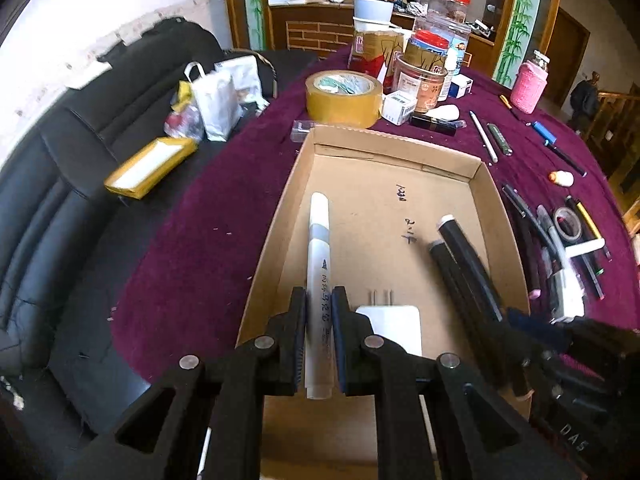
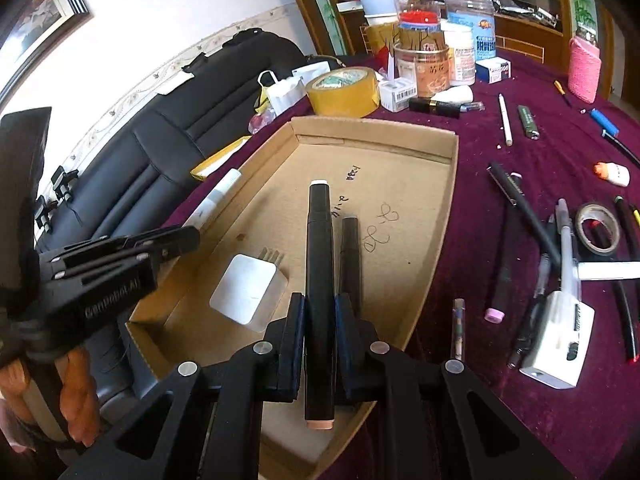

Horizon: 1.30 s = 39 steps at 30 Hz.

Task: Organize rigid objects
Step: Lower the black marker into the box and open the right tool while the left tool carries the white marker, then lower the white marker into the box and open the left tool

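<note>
A shallow cardboard tray (image 1: 392, 148) (image 2: 376, 126) lies on the purple tablecloth. My left gripper (image 1: 319, 300) is shut on a white marker (image 1: 319, 248), held above the tray's left side. From the right wrist view, the left gripper (image 2: 188, 240) shows at the tray's left wall with the white marker (image 2: 216, 196) sticking out. My right gripper (image 2: 319, 304) is shut on a black marker (image 2: 320, 248) (image 1: 468, 256) with a white far tip, over the tray's right half. A second black marker (image 2: 352, 256) and a white charger plug (image 2: 248, 294) (image 1: 394, 328) lie on the tray floor.
Right of the tray are several pens, a small tape ring (image 2: 598, 230) and a white device (image 2: 558, 344). Behind it stand a brown tape roll (image 1: 343, 98), jars (image 1: 424, 76) and a pink-covered bottle (image 2: 584, 68). A black sofa (image 1: 52, 208) with bags runs along the left.
</note>
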Available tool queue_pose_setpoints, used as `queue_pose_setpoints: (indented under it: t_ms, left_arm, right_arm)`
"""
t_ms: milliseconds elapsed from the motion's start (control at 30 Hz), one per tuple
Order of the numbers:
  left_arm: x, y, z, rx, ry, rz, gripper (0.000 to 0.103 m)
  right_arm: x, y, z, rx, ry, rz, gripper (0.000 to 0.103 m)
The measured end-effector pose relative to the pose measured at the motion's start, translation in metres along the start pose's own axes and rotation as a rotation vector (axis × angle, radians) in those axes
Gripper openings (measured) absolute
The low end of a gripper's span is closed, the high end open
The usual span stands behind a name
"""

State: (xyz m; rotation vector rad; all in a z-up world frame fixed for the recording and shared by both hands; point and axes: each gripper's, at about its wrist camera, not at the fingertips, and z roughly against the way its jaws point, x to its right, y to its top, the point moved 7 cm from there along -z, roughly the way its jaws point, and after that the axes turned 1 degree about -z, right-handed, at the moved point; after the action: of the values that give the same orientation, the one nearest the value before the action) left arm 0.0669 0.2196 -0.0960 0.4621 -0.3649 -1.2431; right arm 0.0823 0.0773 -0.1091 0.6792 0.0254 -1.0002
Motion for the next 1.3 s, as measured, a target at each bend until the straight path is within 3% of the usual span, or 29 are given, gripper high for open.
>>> queue_pose_setpoints:
  t_ms: [133,300,400,833,1133,1200,1267,1300]
  left_arm:
    - [0.001,0.013,-0.016,-0.028,-0.048,-0.003,0.012]
    - [0.008,0.037,-0.036,-0.053,-0.038,-0.056,0.012]
    - [0.009,0.044,-0.049,-0.06,0.008,-0.084,0.012]
    - [0.019,0.041,-0.086,-0.155,0.023,-0.122,0.012]
    - [0.019,0.044,-0.088,-0.154,0.001,-0.105,0.013]
    - [0.019,0.044,-0.088,-0.154,0.002,-0.108,0.021]
    - [0.02,0.044,-0.087,-0.148,-0.031,-0.091,0.043]
    - [0.018,0.045,-0.085,-0.139,-0.048,-0.079,0.045]
  right_arm:
    - [0.001,0.005,-0.009,-0.009,0.002,-0.001,0.016]
    - [-0.003,0.005,-0.02,-0.025,0.011,-0.006,0.016]
    - [-0.002,0.004,-0.026,-0.04,0.007,-0.009,0.016]
    - [0.0,0.0,-0.04,-0.068,-0.078,0.023,0.017]
    - [-0.002,0.0,-0.042,-0.071,-0.128,0.065,0.017]
    - [-0.002,-0.001,-0.043,-0.07,-0.133,0.073,0.017]
    - [-0.003,-0.001,-0.042,-0.068,-0.132,0.079,0.018]
    - [-0.003,-0.001,-0.041,-0.068,-0.125,0.082,0.018]
